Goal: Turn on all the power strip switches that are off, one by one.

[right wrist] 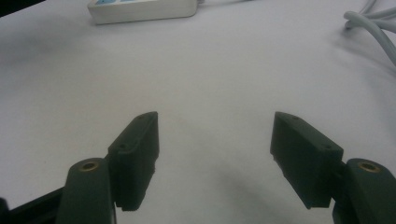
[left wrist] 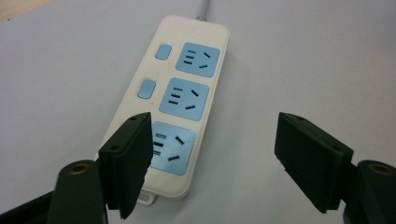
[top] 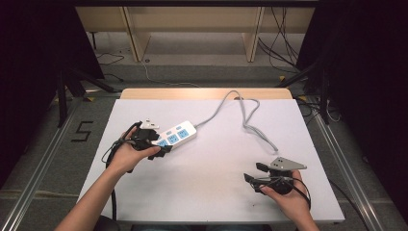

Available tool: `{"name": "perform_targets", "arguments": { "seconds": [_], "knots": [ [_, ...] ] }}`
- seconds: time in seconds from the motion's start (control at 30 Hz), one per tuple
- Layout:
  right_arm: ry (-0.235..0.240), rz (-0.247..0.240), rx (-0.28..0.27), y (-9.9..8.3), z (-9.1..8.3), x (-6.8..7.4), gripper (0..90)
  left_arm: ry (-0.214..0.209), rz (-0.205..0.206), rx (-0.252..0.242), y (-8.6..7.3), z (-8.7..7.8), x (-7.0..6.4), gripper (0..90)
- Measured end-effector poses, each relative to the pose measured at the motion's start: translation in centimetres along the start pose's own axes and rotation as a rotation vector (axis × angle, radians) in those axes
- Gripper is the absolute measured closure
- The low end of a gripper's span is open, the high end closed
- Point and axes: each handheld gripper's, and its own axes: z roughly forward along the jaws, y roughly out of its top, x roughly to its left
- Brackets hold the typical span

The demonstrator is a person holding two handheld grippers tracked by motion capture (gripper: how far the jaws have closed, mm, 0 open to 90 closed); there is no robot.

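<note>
One painted "5" (top: 82, 131) on floor left of table (top: 202, 192)

High view overlooks table (top: 211, 192); gripper views sit close above it.

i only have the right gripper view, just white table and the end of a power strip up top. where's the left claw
Observer: The left claw is open, right over the near end of the power strip.
Operator: anything plugged in
Observer: No, all three blue sockets are empty; two small buttons sit beside the far two.
Operator: where does its cord go
Observer: The grey cord loops across the table and off the far edge.
</note>
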Motion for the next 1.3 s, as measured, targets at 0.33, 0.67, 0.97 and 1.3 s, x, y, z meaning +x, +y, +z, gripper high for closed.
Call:
{"name": "perform_targets", "arguments": {
  "seconds": [0.33, 0.67, 0.97, 1.3],
  "knots": [
    [0.000, 0.000, -0.001, 0.0, -0.1, -0.1, 33.5, -0.025, 0.035, -0.022, -1.6, -0.6, -1.1, 25.5],
    [0.003, -0.003, -0.001, 0.0, -0.1, 0.0, 33.5, -0.028, 0.081, -0.073, -3.8, -1.3, -1.9, 22.8],
    [0.005, -0.004, -0.002, 0.0, -0.1, 0.0, 33.4, 0.012, 0.074, -0.097, -6.0, -2.2, -1.6, 21.1],
    [0.004, -0.008, -0.003, 0.1, 0.0, 0.1, 33.4, 0.016, 0.065, -0.089, -6.9, -1.7, -2.6, 19.8]
  ]
}}
